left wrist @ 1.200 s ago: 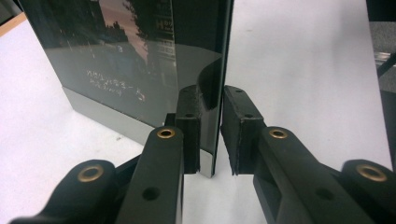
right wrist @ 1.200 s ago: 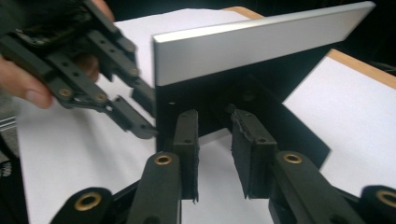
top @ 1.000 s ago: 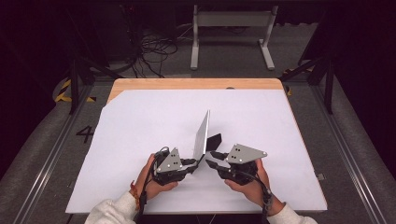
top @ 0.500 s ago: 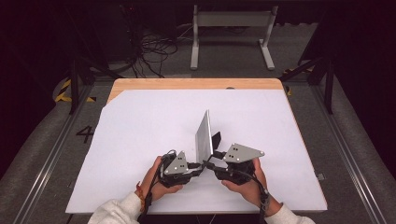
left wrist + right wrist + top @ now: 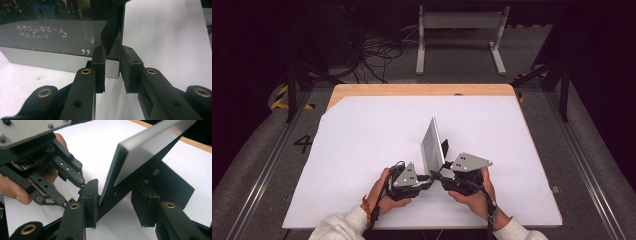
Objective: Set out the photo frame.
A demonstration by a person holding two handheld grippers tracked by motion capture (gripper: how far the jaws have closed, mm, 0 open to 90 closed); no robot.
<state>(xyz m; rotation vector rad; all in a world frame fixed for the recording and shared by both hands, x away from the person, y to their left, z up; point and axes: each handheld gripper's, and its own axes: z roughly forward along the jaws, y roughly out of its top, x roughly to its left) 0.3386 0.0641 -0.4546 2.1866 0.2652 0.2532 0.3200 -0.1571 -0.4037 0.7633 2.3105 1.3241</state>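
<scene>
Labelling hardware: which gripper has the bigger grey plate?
The right gripper, its fingers just opening around the frame; its plate is broader than the left gripper's.

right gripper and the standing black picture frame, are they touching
Touching: in the right gripper view, one pad of the right gripper rests against the black picture frame; the other stands clear.

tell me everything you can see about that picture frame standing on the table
The picture frame stands nearly upright, leaning slightly, on the white table cover near the person's edge. It has a silver-grey border, a glossy dark face with pale handwritten script and a closing quotation mark, and a black back with a stand folded out. The left gripper straddles its bottom corner; the right gripper, jaws just opened wider, brackets its lower edge.
</scene>
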